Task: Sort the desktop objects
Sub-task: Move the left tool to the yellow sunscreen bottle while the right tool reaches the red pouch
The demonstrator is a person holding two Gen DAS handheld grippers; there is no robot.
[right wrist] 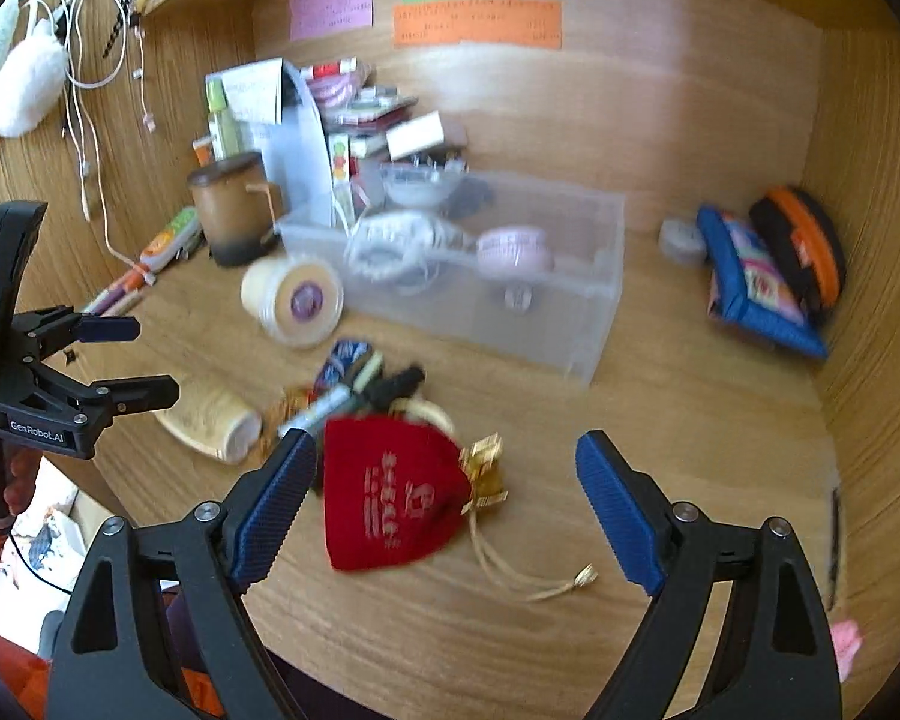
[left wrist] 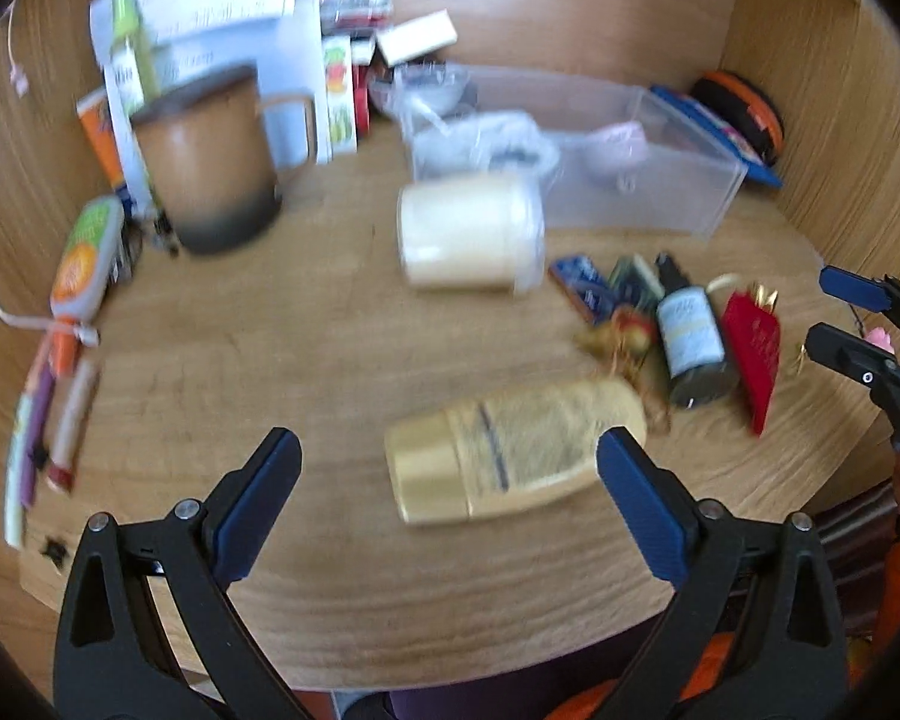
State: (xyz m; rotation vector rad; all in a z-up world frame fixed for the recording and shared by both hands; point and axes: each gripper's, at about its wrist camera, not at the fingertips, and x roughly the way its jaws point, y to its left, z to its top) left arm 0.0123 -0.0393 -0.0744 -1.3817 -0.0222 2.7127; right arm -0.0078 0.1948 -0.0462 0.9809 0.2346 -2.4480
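Both views blurred, small labels unreadable. Left gripper (left wrist: 450,468) spread wide, nothing between the pads; a gold lotion bottle (left wrist: 510,450) lies on its side on the wooden desk (left wrist: 270,360) just past the tips, its right end partly hidden behind the right-hand finger. Right gripper (right wrist: 447,480) also wide and empty; a red drawstring pouch (right wrist: 390,498) with gold cord lies flat between and just beyond its fingers, its left edge cut off by the left finger. Contact cannot be told.

Beyond the pouch, a small pile: a dark spray bottle (left wrist: 690,336), blue wrappers (left wrist: 582,288) and gold foil bits, overlapping and hard to separate. A cream jar (left wrist: 468,228) lies on its side at mid-desk, touching or just beside the clear plastic bin (right wrist: 594,276); which, cannot tell. The bin holds crumpled plastic bags and a pinkish round item, seen only through hazy walls.

Far left: a brown mug (left wrist: 210,162) stands upright in front of papers and boxes stacked against the back wall, mostly hidden. Pens lie along the left edge, partly cut off. Far right corner: a blue pouch (right wrist: 756,282) leans on a black-orange case (right wrist: 804,246).
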